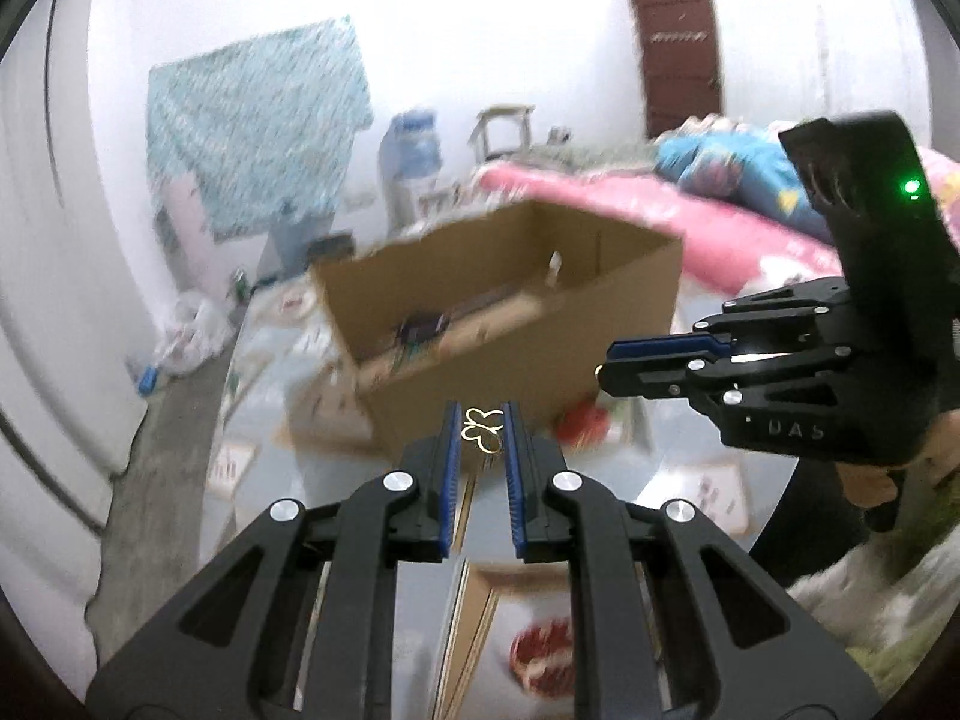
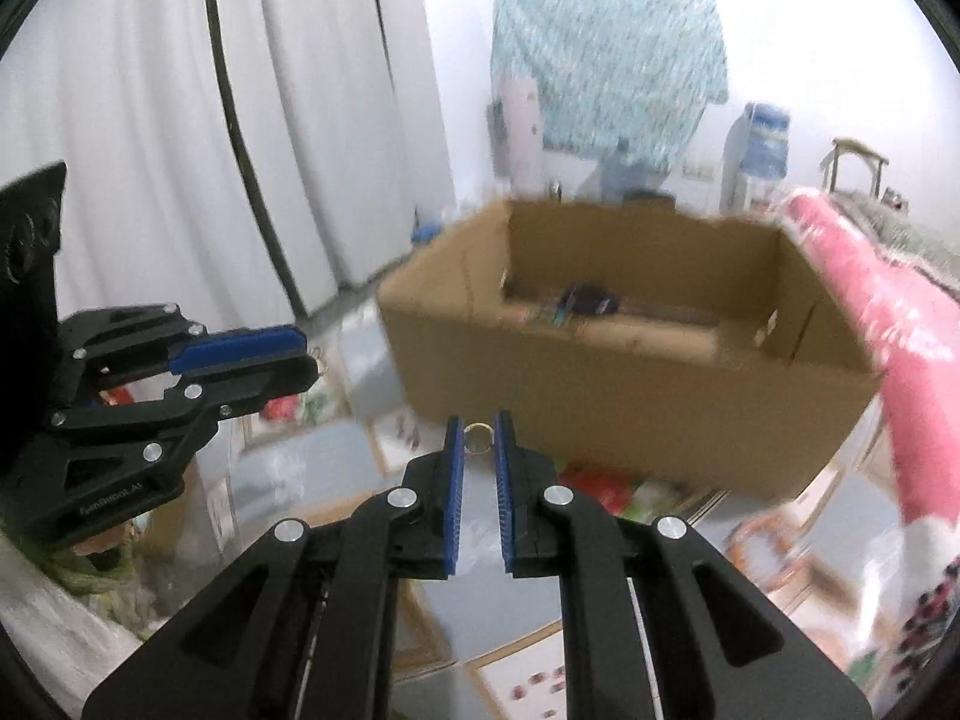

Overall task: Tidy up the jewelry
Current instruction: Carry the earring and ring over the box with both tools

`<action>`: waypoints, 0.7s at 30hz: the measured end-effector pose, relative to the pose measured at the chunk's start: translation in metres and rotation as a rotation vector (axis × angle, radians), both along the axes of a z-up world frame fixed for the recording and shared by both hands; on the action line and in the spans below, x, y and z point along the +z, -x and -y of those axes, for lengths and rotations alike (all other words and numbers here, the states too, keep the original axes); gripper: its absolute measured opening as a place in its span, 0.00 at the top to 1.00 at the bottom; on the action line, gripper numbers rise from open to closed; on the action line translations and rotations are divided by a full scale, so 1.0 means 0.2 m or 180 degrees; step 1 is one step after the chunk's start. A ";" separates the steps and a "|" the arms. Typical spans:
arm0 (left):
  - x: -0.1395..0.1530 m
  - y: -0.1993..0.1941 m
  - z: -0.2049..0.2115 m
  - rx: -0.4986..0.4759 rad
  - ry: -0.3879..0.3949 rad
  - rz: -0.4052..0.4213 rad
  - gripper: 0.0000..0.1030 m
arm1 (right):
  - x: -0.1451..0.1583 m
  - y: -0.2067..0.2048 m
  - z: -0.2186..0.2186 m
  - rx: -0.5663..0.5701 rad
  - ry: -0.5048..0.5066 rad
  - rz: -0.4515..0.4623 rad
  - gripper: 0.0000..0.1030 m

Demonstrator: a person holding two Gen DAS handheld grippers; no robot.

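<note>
In the left wrist view my left gripper (image 1: 483, 429) is shut on a gold butterfly-shaped piece of jewelry (image 1: 480, 427), pinched at the tips of its blue pads. In the right wrist view my right gripper (image 2: 478, 435) is shut on a small gold ring (image 2: 478, 437). Both are held in the air in front of an open cardboard box (image 1: 510, 312), also in the right wrist view as the cardboard box (image 2: 630, 372). A dark object (image 2: 591, 302) lies inside the box. Each gripper shows in the other's view: the right gripper (image 1: 603, 363), the left gripper (image 2: 309, 360).
A glass-topped table (image 1: 672, 468) with a patterned mat below carries the box. Pink and blue bedding (image 1: 690, 204) lies behind on the right. White curtains (image 2: 150, 150) hang at the left. A water dispenser (image 1: 414, 156) and a patterned cloth (image 1: 258, 120) stand at the back wall.
</note>
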State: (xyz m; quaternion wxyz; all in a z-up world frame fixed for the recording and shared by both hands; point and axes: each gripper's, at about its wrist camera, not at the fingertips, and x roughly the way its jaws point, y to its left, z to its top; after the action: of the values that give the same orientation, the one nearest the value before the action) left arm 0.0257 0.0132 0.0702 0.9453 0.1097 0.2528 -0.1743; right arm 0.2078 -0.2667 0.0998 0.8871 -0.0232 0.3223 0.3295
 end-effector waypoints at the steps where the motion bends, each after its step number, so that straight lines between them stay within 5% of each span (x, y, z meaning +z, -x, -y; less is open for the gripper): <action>1: 0.04 -0.03 0.01 -0.0080 0.0077 0.0041 0.87 | 0.06 -0.03 0.05 -0.0019 -0.0077 0.0066 0.90; 5: 0.16 -0.22 0.05 -0.0263 0.0249 0.0023 0.87 | 0.19 -0.17 0.16 -0.0110 -0.0132 0.0217 0.90; 8: 0.20 -0.43 0.09 -0.0372 0.0443 -0.0251 0.87 | 0.25 -0.34 0.22 -0.0105 -0.0114 0.0173 0.90; 12: 0.13 -0.77 0.14 -0.0397 0.0593 -0.0909 0.87 | 0.23 -0.65 0.23 -0.0033 -0.0021 -0.0203 0.90; 16: -0.07 -1.12 0.19 -0.0518 0.0913 -0.1886 0.87 | 0.11 -0.99 0.19 0.0019 0.0213 -0.0833 0.90; 21: -0.25 -1.26 0.21 -0.0335 0.0893 -0.2395 0.87 | -0.06 -1.22 0.10 0.0091 0.0590 -0.1276 0.90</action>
State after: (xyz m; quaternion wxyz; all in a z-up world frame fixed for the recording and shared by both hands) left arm 0.2782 -0.0297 0.0198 0.7824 -0.0791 0.5490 -0.2832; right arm 0.4509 -0.2875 0.0878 0.7946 -0.0432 0.5208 0.3090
